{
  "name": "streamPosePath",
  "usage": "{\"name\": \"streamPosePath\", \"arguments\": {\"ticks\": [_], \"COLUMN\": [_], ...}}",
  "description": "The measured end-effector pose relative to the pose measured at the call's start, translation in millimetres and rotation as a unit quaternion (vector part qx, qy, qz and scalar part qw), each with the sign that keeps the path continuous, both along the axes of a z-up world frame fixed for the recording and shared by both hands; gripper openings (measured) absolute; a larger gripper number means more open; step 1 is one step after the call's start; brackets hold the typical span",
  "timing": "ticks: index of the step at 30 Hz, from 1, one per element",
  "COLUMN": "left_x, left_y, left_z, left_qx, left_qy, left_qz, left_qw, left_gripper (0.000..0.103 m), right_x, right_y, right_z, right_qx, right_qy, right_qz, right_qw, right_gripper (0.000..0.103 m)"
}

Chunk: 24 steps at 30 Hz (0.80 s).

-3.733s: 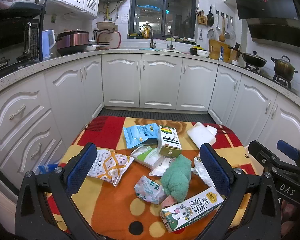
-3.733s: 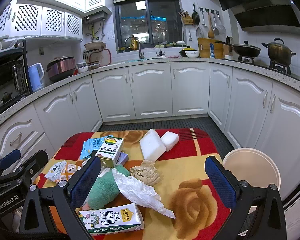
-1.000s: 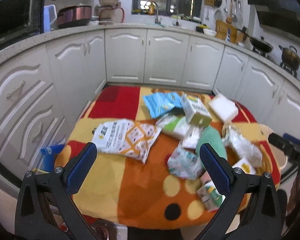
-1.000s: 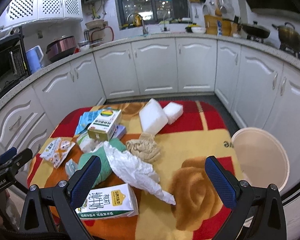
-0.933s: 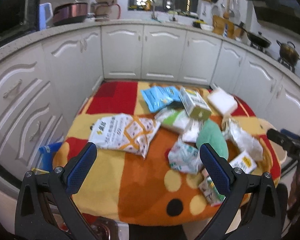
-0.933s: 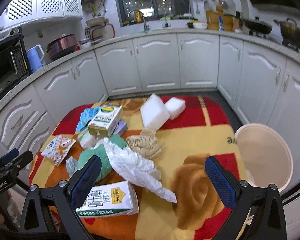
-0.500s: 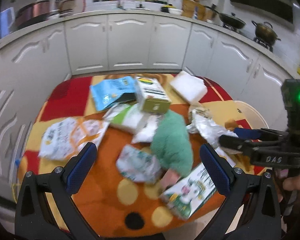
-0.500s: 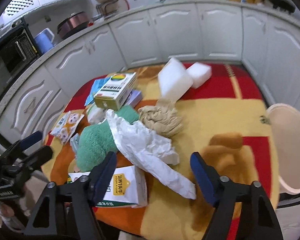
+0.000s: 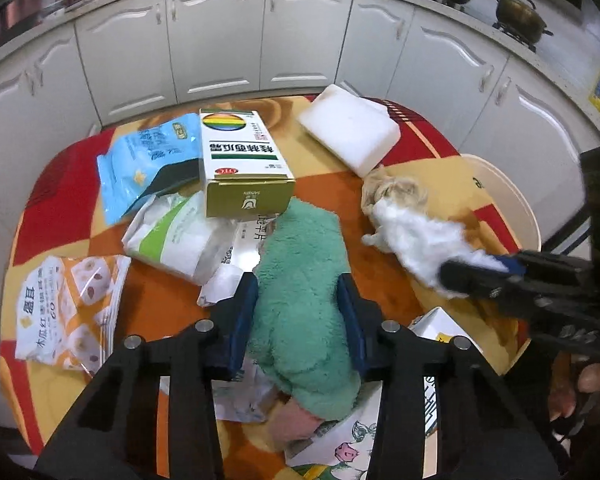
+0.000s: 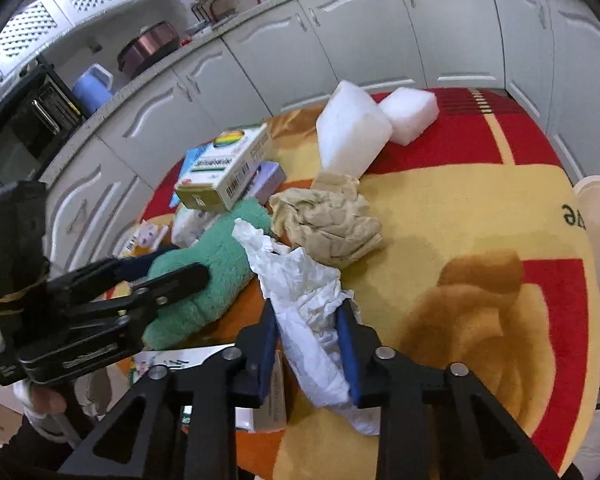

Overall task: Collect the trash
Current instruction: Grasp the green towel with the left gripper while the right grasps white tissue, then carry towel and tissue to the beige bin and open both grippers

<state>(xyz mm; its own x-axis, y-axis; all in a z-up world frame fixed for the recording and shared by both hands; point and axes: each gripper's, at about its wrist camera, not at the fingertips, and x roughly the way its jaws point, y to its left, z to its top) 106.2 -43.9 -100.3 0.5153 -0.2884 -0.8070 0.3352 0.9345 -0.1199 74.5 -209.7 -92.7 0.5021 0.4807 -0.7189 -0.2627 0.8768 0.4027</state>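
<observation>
A green fuzzy cloth (image 9: 300, 280) is taken as the landmark in the middle of a table covered by a red, orange and yellow blanket (image 10: 480, 208). The left gripper (image 9: 298, 304) is closed around this cloth, its jaws having just been drawn in until both blue pads are pressed against the cloth's sides. Just to the right of the cloth, a crumpled white paper (image 10: 308, 312) is pinched by the right gripper (image 10: 310, 344), whose jaws have likewise just been closed, with the paper squeezed between the pads. Behind the cloth a green and white box (image 9: 240, 164) is seen, touching its far end. Beyond the white paper a crumpled brown paper (image 10: 328, 220) is found, and further back a white foam block (image 10: 352, 128). A white bin (image 10: 596, 216) is seen past the table's right edge.
</observation>
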Motion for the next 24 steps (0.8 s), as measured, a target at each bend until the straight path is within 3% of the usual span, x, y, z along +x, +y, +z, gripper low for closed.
{"name": "streamPosePath", "arguments": {"ticks": [9,13,24], "left_x": [-7.0,-13.4,-12.3], "left_y": [20.9,19.5,-58.2], "left_z": [42.0,66.2,100.9], "left_qx": [-0.031,-0.042,-0.068], "left_qy": [-0.025,-0.041,-0.044], "left_qz": [0.008,0.002,-0.06], "left_qw": [0.9992,0.9983,0.9949], "left_gripper": [0.03,0.03,0.03], "right_x": [-20.5,-25.3,-32.5], "right_y": [-30.3,-45.1,-118.3], "right_z": [31.3,38.4,46.7], "right_qx": [0.046,0.04,0.027], "right_qy": [-0.034,-0.048,-0.056], "right_qz": [-0.019,-0.038,-0.131], "right_qw": [0.998,0.997,0.989], "right_gripper": [0.025,0.025,0.025]}}
